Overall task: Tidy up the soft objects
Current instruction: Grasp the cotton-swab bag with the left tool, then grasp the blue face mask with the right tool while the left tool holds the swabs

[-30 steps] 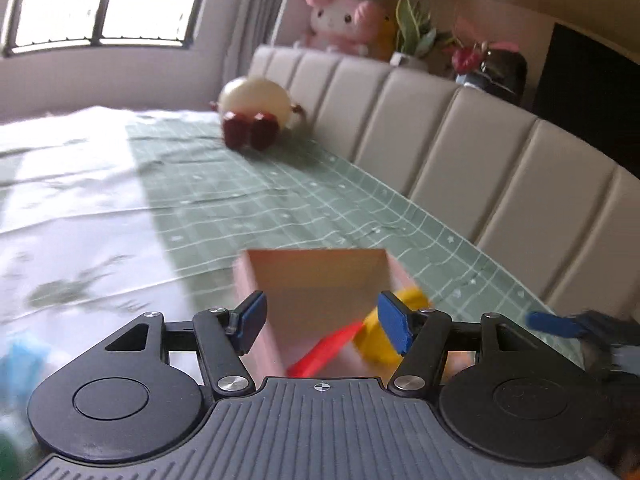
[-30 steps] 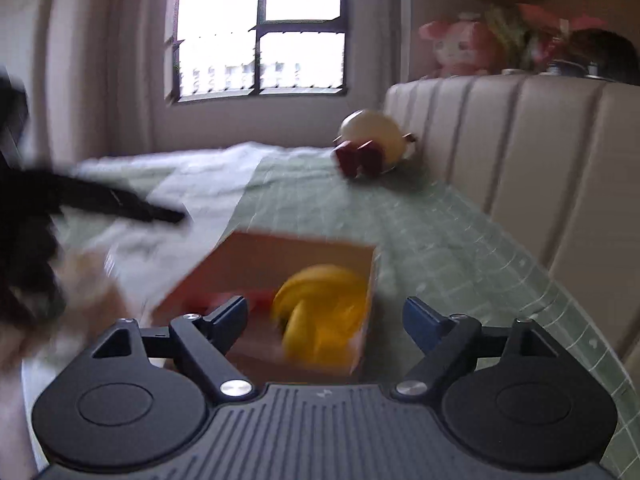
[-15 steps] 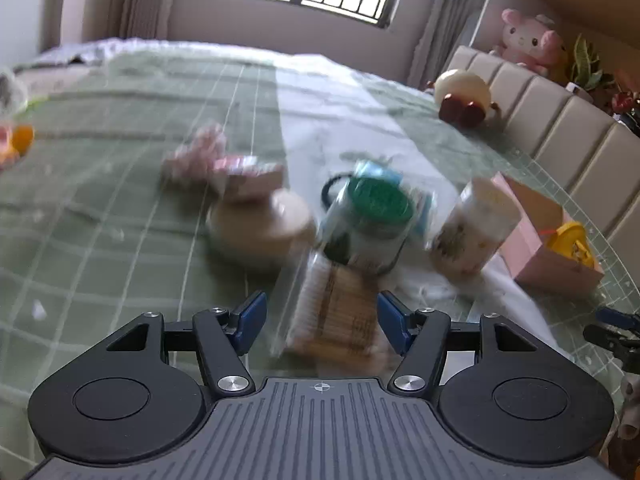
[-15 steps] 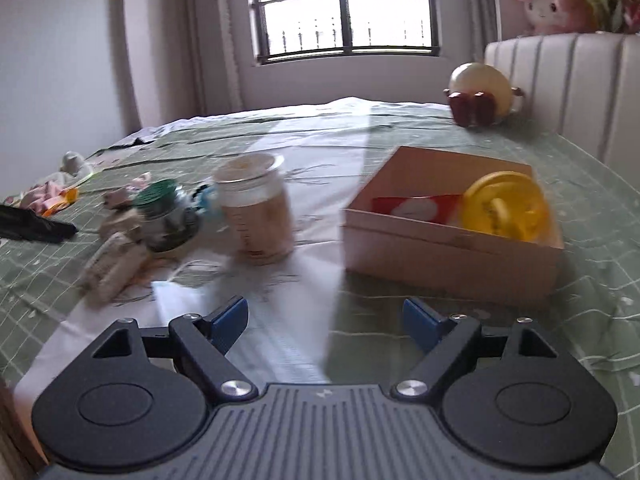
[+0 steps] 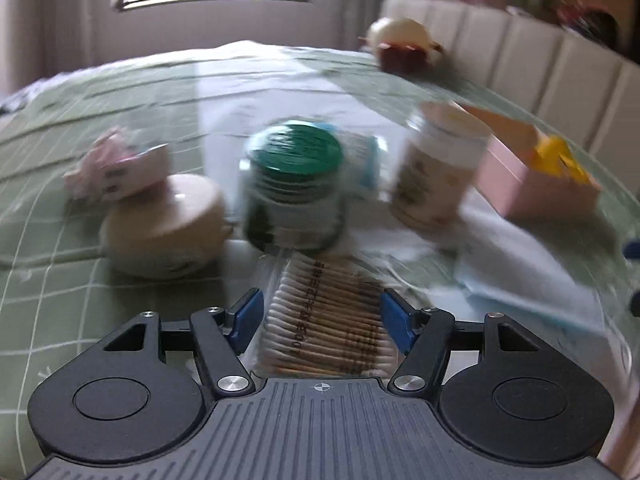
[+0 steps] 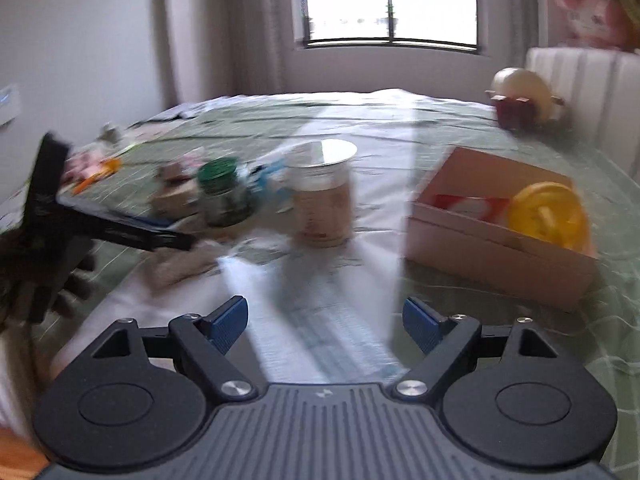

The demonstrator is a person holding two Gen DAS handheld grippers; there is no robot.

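Observation:
A clear pack of cotton swabs (image 5: 324,316) lies on the bed between the open fingers of my left gripper (image 5: 322,318); the blue pads stand on either side of it, apart from it. Behind it stand a green-lidded jar (image 5: 294,192), a round beige tin (image 5: 164,224) and a tall beige canister (image 5: 436,168). My right gripper (image 6: 324,326) is open and empty over the white sheet. The pink box (image 6: 500,228) holds a yellow round toy (image 6: 548,216). The left gripper also shows in the right wrist view (image 6: 120,232).
A small pink item (image 5: 116,168) lies left of the tin. A cream and dark red plush (image 6: 524,96) sits by the padded headboard (image 5: 560,60). Small pink and orange things (image 6: 92,168) lie at the far left of the bed.
My left gripper has moved in closer, so the cotton swab pack now lies between its fingers. My right gripper has shifted a little nearer the canister and box. Both views are blurred by motion.

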